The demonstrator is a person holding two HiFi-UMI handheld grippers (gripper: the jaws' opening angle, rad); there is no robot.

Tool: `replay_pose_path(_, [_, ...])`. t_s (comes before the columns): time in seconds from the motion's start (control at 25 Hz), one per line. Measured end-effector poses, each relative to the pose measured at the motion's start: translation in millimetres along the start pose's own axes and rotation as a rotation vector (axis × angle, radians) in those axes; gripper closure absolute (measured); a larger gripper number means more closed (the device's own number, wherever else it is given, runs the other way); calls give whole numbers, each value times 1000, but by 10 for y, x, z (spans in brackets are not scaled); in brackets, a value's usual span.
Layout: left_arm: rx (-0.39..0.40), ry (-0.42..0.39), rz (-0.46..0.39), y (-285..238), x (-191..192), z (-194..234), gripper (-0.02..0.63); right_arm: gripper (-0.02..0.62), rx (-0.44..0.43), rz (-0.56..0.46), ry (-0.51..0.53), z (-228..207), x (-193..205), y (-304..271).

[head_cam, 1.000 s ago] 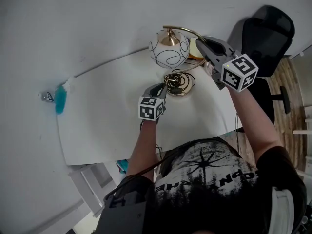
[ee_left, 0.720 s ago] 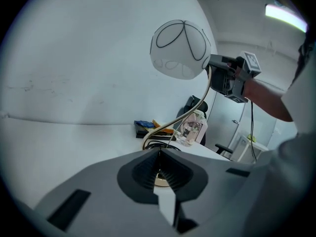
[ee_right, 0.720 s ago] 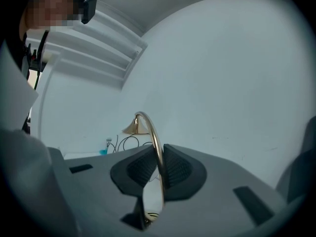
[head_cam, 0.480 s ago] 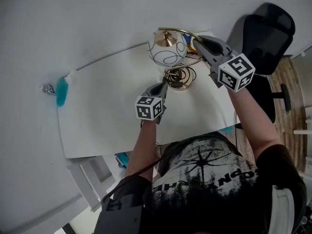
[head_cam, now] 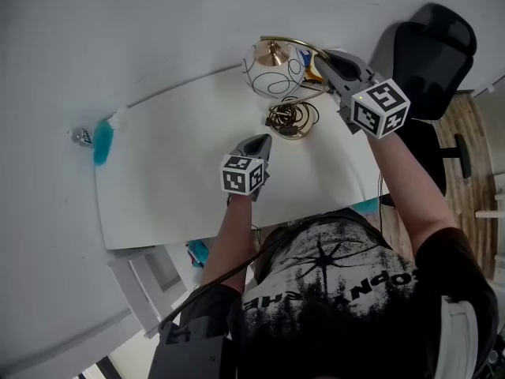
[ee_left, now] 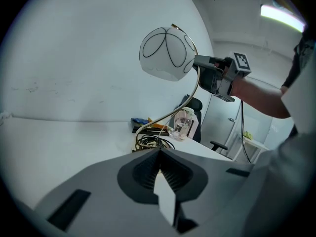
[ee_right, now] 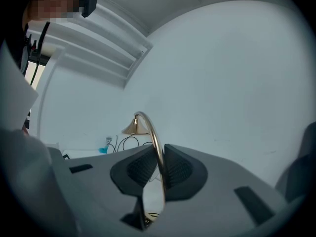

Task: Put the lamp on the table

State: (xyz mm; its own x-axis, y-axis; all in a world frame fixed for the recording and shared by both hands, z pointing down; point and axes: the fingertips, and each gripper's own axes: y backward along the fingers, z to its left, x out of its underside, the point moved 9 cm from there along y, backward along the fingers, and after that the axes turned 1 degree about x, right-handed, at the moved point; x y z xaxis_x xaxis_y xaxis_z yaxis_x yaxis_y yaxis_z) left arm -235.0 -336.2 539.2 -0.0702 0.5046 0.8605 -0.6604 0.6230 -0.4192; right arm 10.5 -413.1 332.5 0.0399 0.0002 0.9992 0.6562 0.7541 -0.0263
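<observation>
A person stands over a white rectangular table top [head_cam: 170,181] with a pair of tongs in each hand.

The right tongs [head_cam: 323,58] are clenched on the thin, curved brass stem [ee_right: 157,149] of a table lamp. In the right gripper view, the stem runs upright between the ribbed pads and then bends over to the left towards a small brass cap [ee_right: 137,127].

The left tongs [head_cam: 263,140] are closed on nothing. The left gripper view shows their jaws pressed together with no gap.

From the left tongs, the lamp lies straight ahead and slightly to the right, near but not touching. Its round brass base, piled with a coiled dark cord [head_cam: 290,118], sits just beyond the tips of the left tongs. The stem sweeps up from there and to the right. The white glass globe shade with looping black lines [ee_left: 165,52] hangs high above the base, just to the left of the right tongs.

The lamp's long axis is therefore upright, and the right hand is the one on it. Setting it down would likely depend on that hand alone.

The base appears to rest on the far part of the table, but the cord hides its rim. Whether it bears fully on the surface cannot be told.

The far end of the cord is not visible. In the right gripper view the tongs' own body covers the shade. A black office chair [head_cam: 430,50] stands beyond the right tongs, and the small clutter behind the base is too blurred to name.
</observation>
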Motion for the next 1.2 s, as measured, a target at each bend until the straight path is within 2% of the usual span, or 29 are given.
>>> replay_pose_path(0.4, [22, -6, 7, 82, -30, -80, 591, 551, 81, 29, 9, 51, 24, 24])
replay_pose_path(0.6, [20, 5, 3, 134, -41, -53, 591, 472, 95, 44, -34, 72, 181, 175])
replay_pose_path(0.8, [37, -7, -14, 177, -75, -110, 591, 468, 112, 80, -70, 94, 378, 382])
replay_pose_path(1.0, [64, -64, -46, 188, -166, -280, 591, 469, 104, 120, -98, 180, 592, 569])
replay_pose_path(1.2, [128, -41, -99, 238, -308, -430, 591, 471, 59, 138, -144, 340, 808, 703])
